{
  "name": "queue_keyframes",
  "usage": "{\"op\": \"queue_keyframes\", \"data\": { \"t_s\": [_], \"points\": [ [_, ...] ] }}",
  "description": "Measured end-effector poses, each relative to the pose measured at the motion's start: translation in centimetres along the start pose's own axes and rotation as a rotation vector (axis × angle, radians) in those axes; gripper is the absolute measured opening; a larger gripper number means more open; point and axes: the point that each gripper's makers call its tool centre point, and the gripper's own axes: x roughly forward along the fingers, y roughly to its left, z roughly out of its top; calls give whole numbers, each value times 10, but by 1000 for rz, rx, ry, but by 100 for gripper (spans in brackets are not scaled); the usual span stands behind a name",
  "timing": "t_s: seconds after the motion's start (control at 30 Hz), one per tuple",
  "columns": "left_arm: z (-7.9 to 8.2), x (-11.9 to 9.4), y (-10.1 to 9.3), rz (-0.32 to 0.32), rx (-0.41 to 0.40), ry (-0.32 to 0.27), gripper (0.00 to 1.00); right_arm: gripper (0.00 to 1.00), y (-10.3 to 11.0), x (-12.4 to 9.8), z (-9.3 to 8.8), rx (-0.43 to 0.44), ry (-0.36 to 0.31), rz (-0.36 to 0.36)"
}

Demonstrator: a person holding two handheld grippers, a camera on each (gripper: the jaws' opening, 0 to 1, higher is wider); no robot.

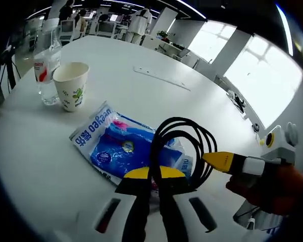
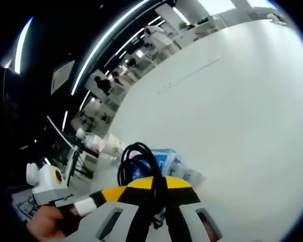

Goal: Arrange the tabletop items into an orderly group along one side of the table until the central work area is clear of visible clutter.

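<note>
I had the black cable coil (image 1: 184,146) clamped by both the left gripper (image 1: 152,174) and right gripper (image 2: 159,184), held above the blue wipes pack (image 1: 118,146). Mid-carry, I judged; next it needed setting beside the paper cup (image 1: 71,84) and bottle (image 1: 46,65).

At the lower centre of the left gripper view, the left gripper (image 1: 155,174) has black jaws with yellow tips on a white slotted body. The right gripper (image 2: 154,182) looks identical: yellow tips, black jaws, white body.
</note>
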Motion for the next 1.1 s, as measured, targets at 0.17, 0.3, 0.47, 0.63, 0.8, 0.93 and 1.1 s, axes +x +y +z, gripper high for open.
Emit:
{"op": "queue_keyframes", "data": {
  "t_s": [0.17,0.3,0.47,0.63,0.8,0.93,1.1],
  "points": [
    [0,-4,-5,-8,3,-1,0,3,1,-5,1,-1,0,7],
    [0,-5,-13,-21,12,1,0,3,-3,-11,4,0,-5,8],
    [-5,-1,-26,-38,38,23,1,3,-12,-18,9,16,-17,-5],
    [-11,4,-39,-53,58,43,1,3,-24,-25,13,31,-26,-22],
    [-13,10,-58,-81,70,50,1,3,-38,-37,22,53,-38,-28],
    [-18,17,-70,-84,98,69,1,3,-47,-47,25,51,-44,-37],
    [-21,23,-80,-93,104,81,1,3,-57,-57,29,16,-43,-38]
  ]
}}
